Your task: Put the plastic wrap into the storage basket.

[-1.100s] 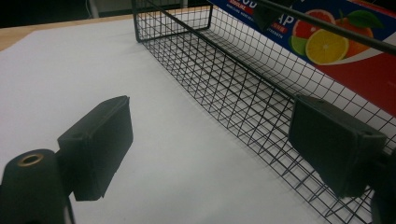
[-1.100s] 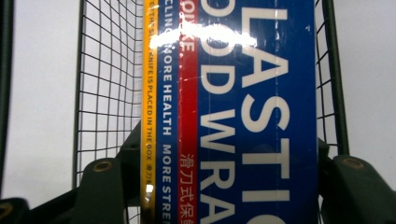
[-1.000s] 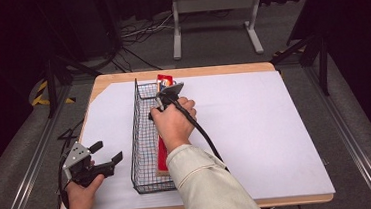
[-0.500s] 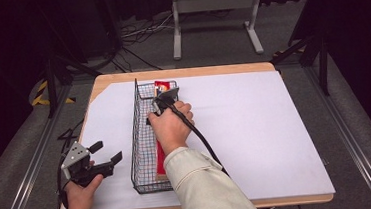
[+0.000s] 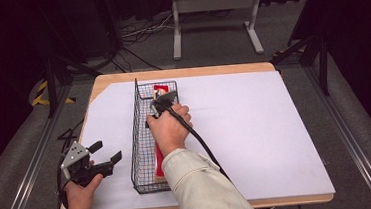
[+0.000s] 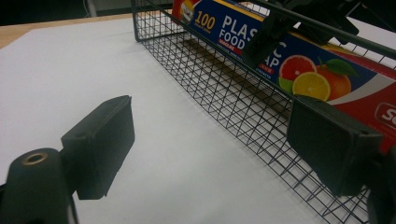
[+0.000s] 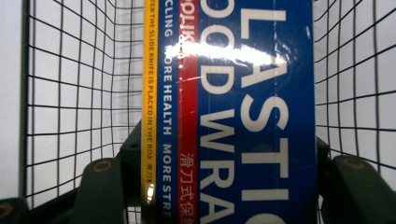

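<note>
Plastic wrap box sunk lower into wire basket since earlier; right gripper clamped across it. Left gripper wide open, empty, just beside basket.

A wooden table stands in a dim room, its top covered by a white sheet that leaves the wood showing at the far edge and the near edge. Grey carpet floor lies around the table. Beyond the table's far edge stands a pale metal stand, with black cables on the floor to its left. Left of the table, yellow-black tape marks the floor. Dark metal rails run along both sides of the table
</note>
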A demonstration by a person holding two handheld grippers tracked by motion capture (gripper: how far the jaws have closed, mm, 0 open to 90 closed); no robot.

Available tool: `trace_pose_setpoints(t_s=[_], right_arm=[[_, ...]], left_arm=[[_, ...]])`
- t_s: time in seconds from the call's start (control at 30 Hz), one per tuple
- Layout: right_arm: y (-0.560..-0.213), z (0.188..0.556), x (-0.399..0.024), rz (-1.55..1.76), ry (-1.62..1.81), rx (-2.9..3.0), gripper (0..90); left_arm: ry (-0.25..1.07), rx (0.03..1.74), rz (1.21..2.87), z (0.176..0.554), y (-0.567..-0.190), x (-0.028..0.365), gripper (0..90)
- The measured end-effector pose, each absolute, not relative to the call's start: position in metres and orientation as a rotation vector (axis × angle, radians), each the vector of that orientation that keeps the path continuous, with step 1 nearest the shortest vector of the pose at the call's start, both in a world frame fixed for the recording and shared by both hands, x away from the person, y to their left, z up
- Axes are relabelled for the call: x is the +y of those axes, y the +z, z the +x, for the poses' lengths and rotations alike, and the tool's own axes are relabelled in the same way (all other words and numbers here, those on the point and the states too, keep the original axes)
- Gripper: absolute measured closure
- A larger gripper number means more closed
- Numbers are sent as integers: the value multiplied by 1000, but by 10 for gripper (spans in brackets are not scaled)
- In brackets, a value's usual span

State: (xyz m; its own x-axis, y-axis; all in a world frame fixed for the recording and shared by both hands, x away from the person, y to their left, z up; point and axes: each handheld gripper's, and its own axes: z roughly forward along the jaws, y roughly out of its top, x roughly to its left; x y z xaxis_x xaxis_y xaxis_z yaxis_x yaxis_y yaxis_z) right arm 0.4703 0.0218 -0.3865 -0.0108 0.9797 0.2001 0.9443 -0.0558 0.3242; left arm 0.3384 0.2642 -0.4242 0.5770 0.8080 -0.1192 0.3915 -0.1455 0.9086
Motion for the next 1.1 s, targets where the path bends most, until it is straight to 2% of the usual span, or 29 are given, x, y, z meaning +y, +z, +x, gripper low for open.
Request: trace_pose_setpoints(t_s=[1.1], right_arm=[[-402,468,28,2107,468,2123,391]], left_arm=[[496,1004,1758,339,-426,264,162]])
